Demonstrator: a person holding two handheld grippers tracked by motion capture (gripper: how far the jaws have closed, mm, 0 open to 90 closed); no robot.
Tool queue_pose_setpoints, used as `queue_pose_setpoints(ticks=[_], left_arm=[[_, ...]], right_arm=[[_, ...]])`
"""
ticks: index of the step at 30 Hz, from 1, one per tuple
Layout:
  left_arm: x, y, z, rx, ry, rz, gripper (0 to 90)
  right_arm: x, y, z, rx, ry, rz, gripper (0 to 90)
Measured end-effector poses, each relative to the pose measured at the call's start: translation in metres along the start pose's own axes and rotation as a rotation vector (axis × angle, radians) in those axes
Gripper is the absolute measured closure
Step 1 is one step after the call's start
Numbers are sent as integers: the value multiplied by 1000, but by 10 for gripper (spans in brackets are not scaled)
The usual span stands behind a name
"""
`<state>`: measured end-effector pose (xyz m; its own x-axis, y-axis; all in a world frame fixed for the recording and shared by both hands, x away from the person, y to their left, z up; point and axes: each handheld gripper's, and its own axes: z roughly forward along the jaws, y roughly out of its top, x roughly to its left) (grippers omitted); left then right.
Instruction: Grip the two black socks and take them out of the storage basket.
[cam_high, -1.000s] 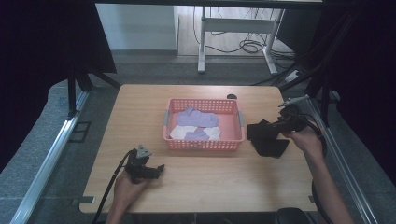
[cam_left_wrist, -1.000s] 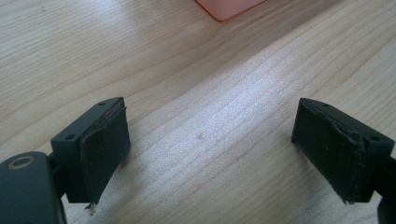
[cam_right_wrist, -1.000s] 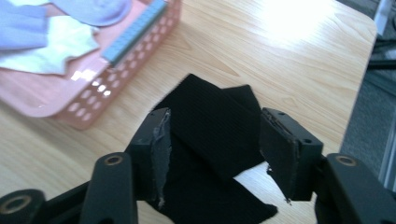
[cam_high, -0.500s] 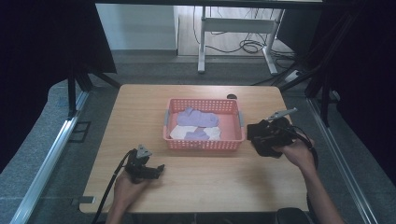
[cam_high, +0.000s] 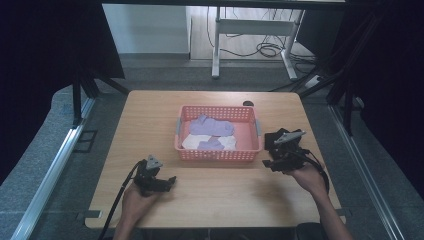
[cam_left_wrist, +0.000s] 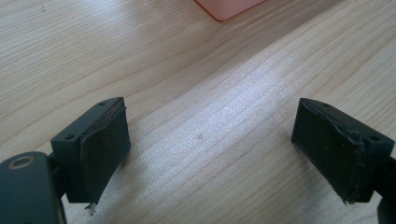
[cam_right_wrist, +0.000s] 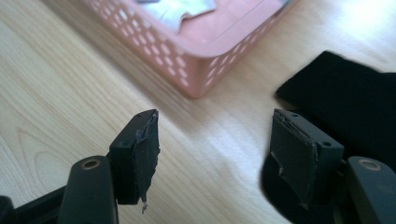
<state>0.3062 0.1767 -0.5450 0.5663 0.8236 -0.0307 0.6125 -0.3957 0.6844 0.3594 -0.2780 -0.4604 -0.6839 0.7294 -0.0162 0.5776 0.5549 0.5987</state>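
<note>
2 tongs rest low over the pale wooden worktop (cam_high: 220, 200), both with jaws spread and holding nothing. The left tongs (cam_left_wrist: 212, 140) sit near the front edge. The right tongs (cam_right_wrist: 215, 149) hover beside the pink perforated plastic basket (cam_high: 218, 154), which holds lilac and white cloths (cam_high: 211, 126); a black folded cloth (cam_right_wrist: 345, 100) lies just beside them.

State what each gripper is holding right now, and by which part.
Nothing is held. The left gripper is open over bare table. The right gripper is open too, with the black cloth lying beside it near the pink basket.
</note>
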Motion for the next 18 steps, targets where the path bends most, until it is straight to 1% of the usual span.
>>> queue_pose_setpoints(ticks=[3, 9, 15, 18], left_arm=[[0, 0, 0, -1, 0, 0, 108], [0, 0, 0, 0, 0, 0, 108], [0, 0, 0, -1, 0, 0, 109], [0, 0, 0, -1, 0, 1, 109]], right_arm=[[5, -5, 7, 3, 4, -9, 339], [15, -14, 18, 2, 22, 3, 336], [22, -20, 29, 13, 31, -7, 328], [25, -23, 35, 12, 43, -15, 318]])
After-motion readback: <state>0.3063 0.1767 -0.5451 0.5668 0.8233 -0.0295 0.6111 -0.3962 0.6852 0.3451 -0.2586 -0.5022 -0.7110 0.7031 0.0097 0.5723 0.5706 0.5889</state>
